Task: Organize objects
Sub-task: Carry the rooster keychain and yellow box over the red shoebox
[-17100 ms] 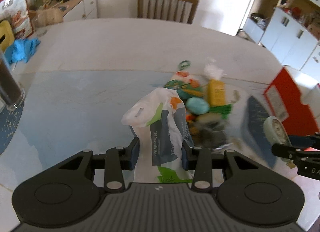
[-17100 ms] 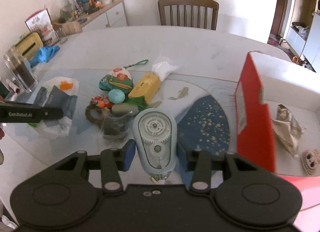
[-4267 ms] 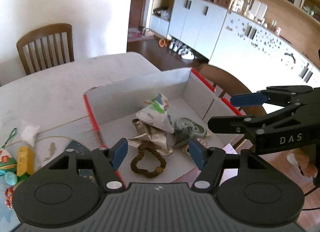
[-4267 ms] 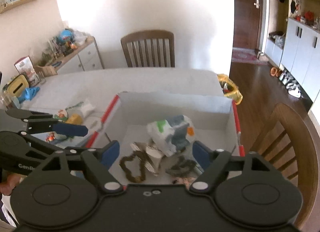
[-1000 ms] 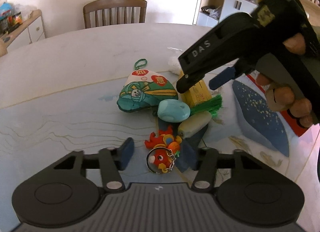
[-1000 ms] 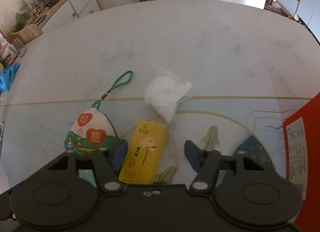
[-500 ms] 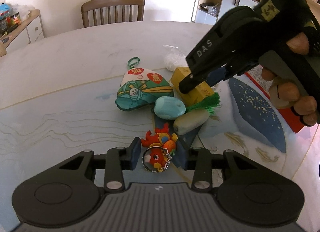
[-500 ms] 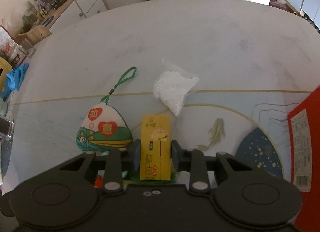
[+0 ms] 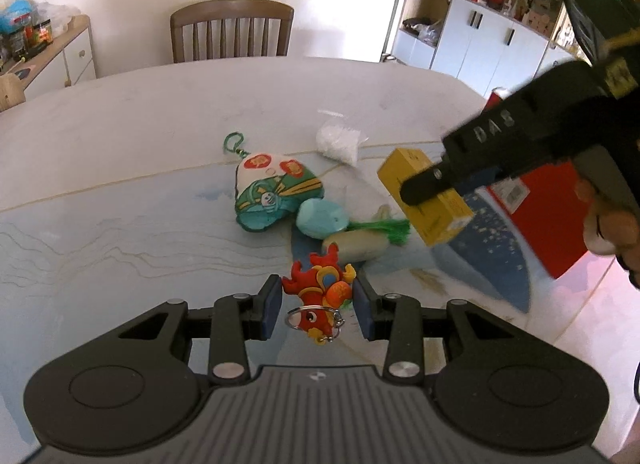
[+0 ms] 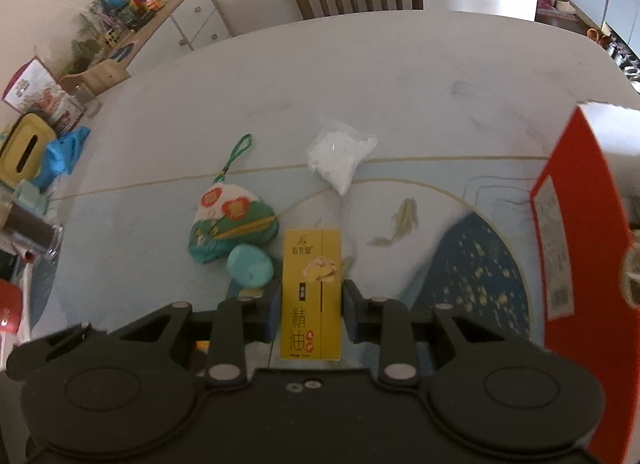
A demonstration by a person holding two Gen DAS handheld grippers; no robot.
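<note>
Both pickups are made — the left gripper (image 9: 316,306) clamps the red fish keychain (image 9: 318,294), the right gripper (image 10: 310,304) clamps the yellow carton (image 10: 311,296), both seemingly just clear of the surface (image 9: 120,183). Next, probably, carry them right to the red box (image 10: 576,264) beyond.

A red-orange fish keychain (image 9: 318,300) and a yellow oil box (image 10: 311,296) are held above the table (image 10: 360,71), while a zongzi pouch (image 10: 228,219), teal egg (image 10: 250,266) and white bag (image 10: 340,155) lie mid-table.

wooden chair (image 9: 231,31), sideboard (image 10: 176,21), white cabinets (image 9: 480,41)
</note>
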